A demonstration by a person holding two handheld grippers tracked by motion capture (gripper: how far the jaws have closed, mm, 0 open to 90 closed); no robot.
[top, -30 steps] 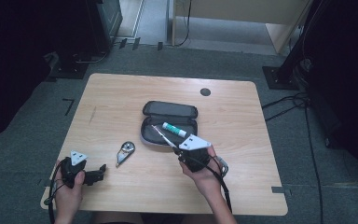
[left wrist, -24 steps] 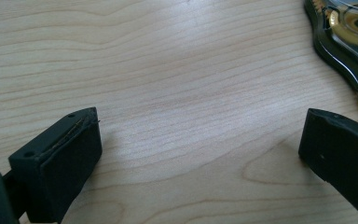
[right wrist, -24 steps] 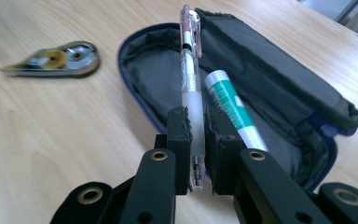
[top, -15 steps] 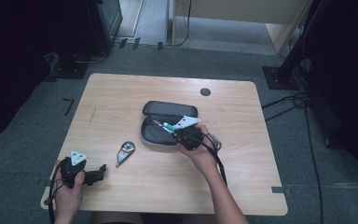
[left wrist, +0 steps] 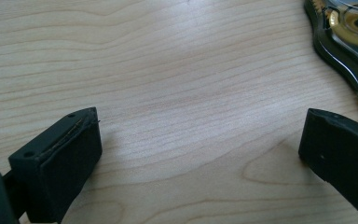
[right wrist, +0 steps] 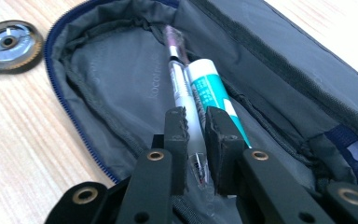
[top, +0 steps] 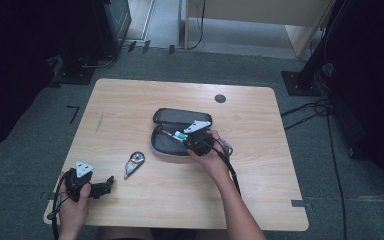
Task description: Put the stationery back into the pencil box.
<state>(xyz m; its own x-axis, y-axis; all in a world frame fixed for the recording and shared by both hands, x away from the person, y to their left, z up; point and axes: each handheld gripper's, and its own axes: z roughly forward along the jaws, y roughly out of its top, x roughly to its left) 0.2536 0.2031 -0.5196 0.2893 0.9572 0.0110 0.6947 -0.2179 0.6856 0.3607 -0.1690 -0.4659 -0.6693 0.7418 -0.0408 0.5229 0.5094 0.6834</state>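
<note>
**Pen going into the pencil case, right gripper doing the work**

So the right gripper (top: 192, 140) is parked over the open grey pencil case (top: 167, 147) sitting about mid-table. In the right gripper view its two black jaws are clenched around a clear-barrelled pen (right wrist: 182, 88), and the pads have just eased apart a hair with the pen still between them. The pen lies inside the case, tip end running off toward 12 o'clock in that view, and right beside it at roughly 1 o'clock, touching or as good as, is a white and teal glue stick (right wrist: 208, 88). The case's zip edge is blue and the lid flap is folded back on the far side.

The left gripper (top: 102, 187) is down near the 7 o'clock corner of the wooden table (top: 130, 100), well apart from the case. Its own view shows the jaws released, spread wide with nothing but bare wood between them.

A correction tape dispenser (top: 134, 162) lies on the table between the two grippers, at about 8 o'clock from the case.
</note>
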